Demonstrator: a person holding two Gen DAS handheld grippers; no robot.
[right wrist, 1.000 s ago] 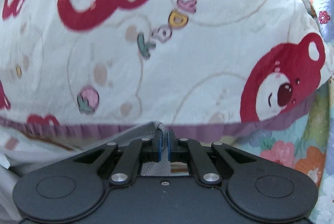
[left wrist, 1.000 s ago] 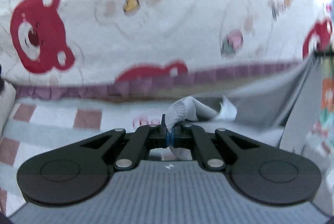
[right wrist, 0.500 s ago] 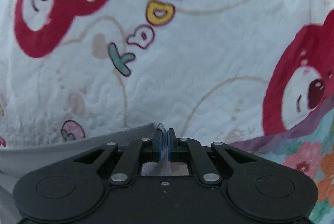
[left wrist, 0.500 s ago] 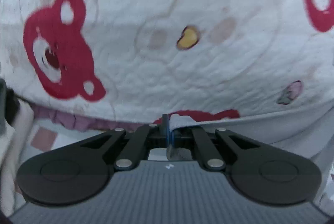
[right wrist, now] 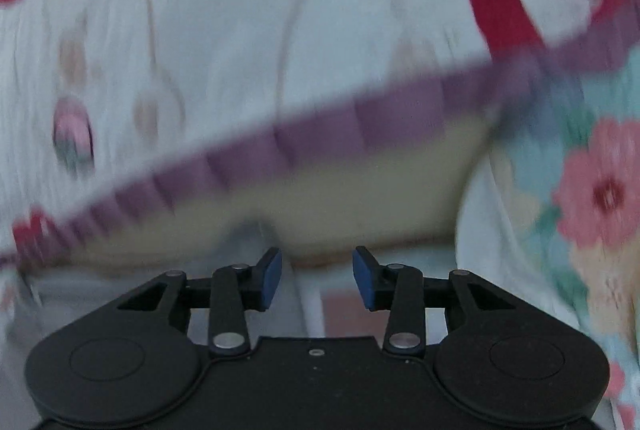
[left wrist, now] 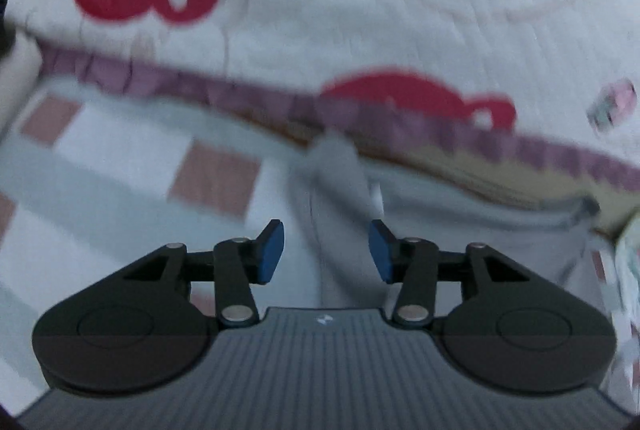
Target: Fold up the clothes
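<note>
A home bedroom, judging by the bear-print quilt [left wrist: 360, 9], checked bedsheet [left wrist: 120, 169] and floral bedding [right wrist: 592, 197]

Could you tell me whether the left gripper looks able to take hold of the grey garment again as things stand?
Probably yes. The left gripper is open, and the grey garment lies directly ahead of its fingertips on the checked sheet, with nothing between. The bear-print quilt sits farther back. Blur hides the exact gap.
</note>
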